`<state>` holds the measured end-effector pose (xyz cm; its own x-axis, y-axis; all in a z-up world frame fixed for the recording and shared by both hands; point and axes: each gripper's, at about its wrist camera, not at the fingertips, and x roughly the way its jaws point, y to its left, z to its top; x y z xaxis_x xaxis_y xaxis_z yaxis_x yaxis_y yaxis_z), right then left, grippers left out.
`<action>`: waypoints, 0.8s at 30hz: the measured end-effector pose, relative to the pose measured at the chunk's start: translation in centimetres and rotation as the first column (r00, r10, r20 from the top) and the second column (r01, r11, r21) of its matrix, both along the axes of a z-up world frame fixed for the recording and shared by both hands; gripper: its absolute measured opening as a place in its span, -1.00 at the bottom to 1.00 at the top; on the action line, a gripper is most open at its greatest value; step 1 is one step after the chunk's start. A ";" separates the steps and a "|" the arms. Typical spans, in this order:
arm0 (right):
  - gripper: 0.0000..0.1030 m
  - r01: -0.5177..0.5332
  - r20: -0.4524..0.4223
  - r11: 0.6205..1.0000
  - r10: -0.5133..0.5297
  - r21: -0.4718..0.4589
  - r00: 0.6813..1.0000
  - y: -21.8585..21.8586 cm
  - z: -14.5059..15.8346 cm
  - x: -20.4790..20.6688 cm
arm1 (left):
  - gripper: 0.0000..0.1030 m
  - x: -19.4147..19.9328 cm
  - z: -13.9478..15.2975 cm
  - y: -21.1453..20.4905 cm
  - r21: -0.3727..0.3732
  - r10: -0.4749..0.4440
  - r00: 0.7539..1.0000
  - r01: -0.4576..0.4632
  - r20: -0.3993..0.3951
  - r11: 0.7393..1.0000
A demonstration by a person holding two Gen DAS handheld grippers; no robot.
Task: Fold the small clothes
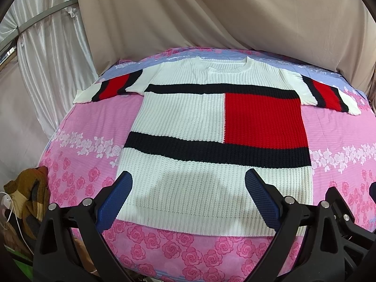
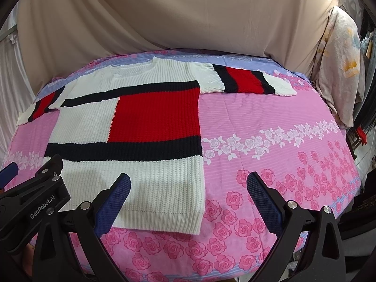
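Across the pink rose-printed bedsheet (image 1: 70,145) a white ribbed knit sweater with black bands and a red block (image 1: 211,127) lies flat and unfolded, collar at the far side, both striped sleeves spread outward. Left of the sweater, off the bed's edge, sits a crumpled brown cloth (image 1: 28,195). Over the sweater's hem hangs the left gripper (image 1: 188,188), its blue-padded jaws spread wide and grasping nothing. Right of that, the right gripper (image 2: 188,188) is likewise released, straddling the sweater's lower right corner. Beyond the sweater hangs a beige draped curtain (image 2: 188,11).
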<state>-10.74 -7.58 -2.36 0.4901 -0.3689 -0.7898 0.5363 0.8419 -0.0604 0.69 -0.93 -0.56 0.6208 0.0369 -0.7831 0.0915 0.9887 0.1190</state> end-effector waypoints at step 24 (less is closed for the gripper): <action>0.90 0.000 -0.007 1.000 0.000 0.011 1.000 -0.1 -0.5 0.5 | 0.83 0.3 -0.1 -0.1 0.005 -0.001 1.000 0.001 -0.001 1.000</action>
<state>-10.28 -7.70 -2.87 0.4847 -0.3599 -0.7972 0.5362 0.8424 -0.0543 1.00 -1.01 -0.62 0.6202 0.0401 -0.7834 0.0923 0.9880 0.1236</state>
